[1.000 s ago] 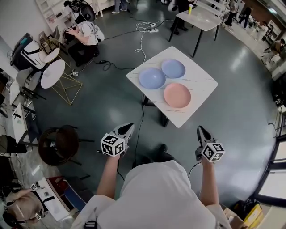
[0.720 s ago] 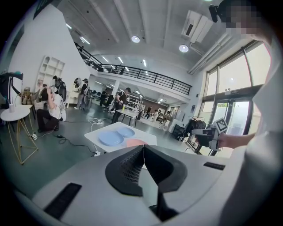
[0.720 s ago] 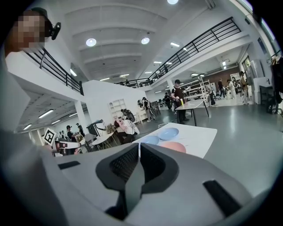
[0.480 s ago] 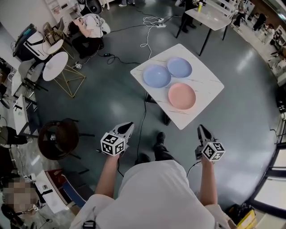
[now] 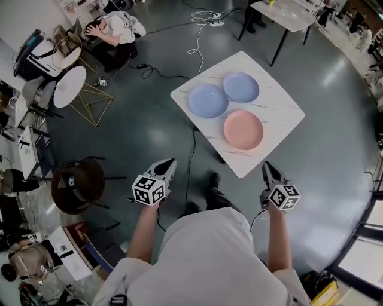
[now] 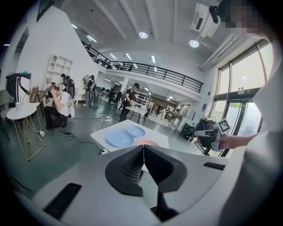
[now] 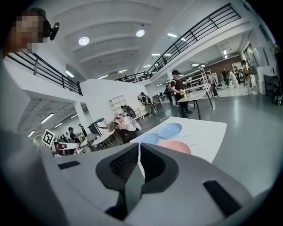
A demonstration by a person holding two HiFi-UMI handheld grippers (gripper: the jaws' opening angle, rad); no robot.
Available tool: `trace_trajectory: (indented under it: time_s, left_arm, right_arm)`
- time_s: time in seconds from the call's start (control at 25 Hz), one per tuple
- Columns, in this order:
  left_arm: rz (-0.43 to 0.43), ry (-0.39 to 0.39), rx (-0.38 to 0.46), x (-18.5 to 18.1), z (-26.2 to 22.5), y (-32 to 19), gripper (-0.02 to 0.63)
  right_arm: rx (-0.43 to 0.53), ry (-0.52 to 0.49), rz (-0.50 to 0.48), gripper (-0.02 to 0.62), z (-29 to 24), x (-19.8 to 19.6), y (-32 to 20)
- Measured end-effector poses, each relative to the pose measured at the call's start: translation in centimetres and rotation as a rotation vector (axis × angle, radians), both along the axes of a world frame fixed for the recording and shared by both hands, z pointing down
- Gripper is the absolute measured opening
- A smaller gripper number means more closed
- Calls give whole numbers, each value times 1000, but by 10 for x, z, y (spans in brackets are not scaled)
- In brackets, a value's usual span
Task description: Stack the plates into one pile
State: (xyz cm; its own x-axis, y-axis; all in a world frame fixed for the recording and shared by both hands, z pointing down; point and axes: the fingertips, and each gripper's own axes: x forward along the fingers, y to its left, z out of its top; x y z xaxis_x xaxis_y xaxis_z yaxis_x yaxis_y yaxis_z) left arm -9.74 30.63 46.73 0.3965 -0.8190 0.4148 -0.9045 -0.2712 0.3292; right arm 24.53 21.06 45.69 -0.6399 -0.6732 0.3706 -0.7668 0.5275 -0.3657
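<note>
Three plates lie flat and separate on the white counter (image 5: 279, 113), none resting on another.

Larger blue plate (image 5: 208, 100): toward the counter's left corner as I see it in the head view.

Smaller blue plate (image 5: 241, 87): just beside it on the far side. I cannot tell whether the two rims touch.

Pink plate (image 5: 243, 129): nearest me, just beside both blue ones.

Left claw (image 5: 169, 163): held out on the person's left over the grey floor (image 5: 137, 137), pointed toward the counter and well short of it. In the left gripper view I see its jaws pressed together with nothing between them, and the plates show beyond the tips.

Right claw (image 5: 267, 170): raised on the person's right, with its tip near the counter's near edge in the head view and touching nothing. In the right gripper view its jaws meet, empty, with the pink plate foremost beyond them.

Surroundings: a black cable (image 5: 190, 143) runs across the floor from under the counter. A round white side table (image 5: 70, 87) and a dark round chair (image 5: 78, 186) stand well apart at left. A crouched person (image 5: 115, 37) sits beyond them, and a second white table (image 5: 286, 13) stands behind the counter.
</note>
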Motion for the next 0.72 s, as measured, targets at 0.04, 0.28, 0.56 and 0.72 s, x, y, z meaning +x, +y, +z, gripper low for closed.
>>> trace_trajectory:
  time_s: [0.04,0.28,0.56,0.72]
  left_arm:
    - [0,0,-4,2,1,-8,14]
    - [7,-11,-18,7,9,-58,14]
    - [31,-43,-51,23,11,-108,14]
    - [41,-42,-60,36,15,-136,14]
  right_arm:
    - [-7,-2,-1,29,2,1,-9]
    - [-45,-26,2,29,29,-3,-57]
    - [-108,-41,-7,29,55,3,-104]
    - [-145,-38,-8,29,72,13,-129]
